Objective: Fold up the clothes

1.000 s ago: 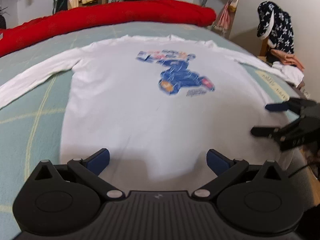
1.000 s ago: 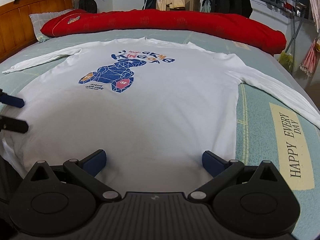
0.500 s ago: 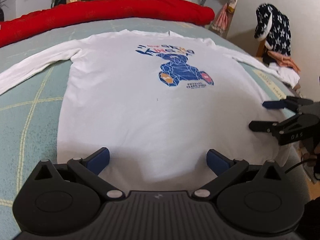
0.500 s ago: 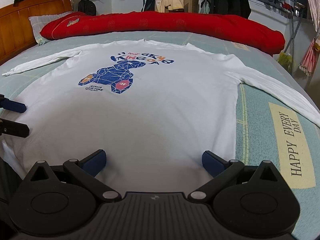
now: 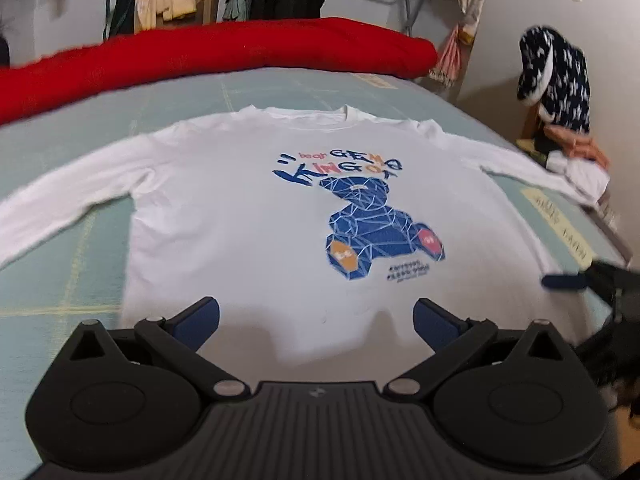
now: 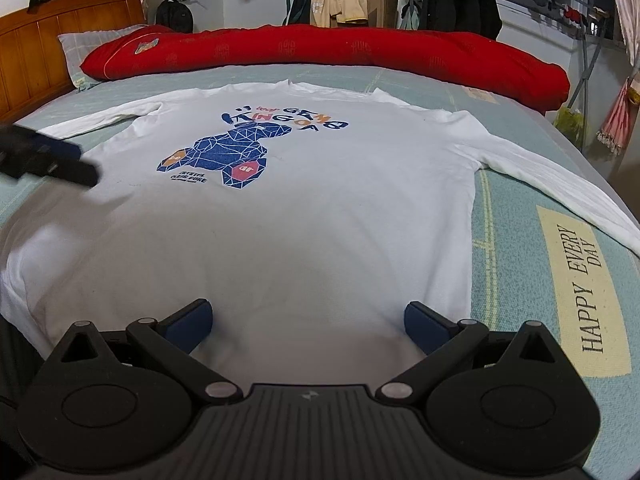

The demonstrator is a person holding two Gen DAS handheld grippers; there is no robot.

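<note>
Shirt (image 6: 280, 232) lies flat on bed (image 6: 516, 208), grippers (image 5: 316, 316) (image 6: 306, 316) spread above hem

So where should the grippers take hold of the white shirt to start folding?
The white shirt lies flat, face up, sleeves spread. Probably pinch its near hem at both corners, approaching low from the near bed edge: the open left gripper and right gripper already hover there.

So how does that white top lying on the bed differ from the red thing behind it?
The white shirt lies spread flat, sleeves out, with a blue bear print; the red quilt is plain red with a faint pattern, bunched in a long thick roll. The shirt is thin, the quilt bulky. Both rest on the green bed sheet, untouched by either gripper.
</note>
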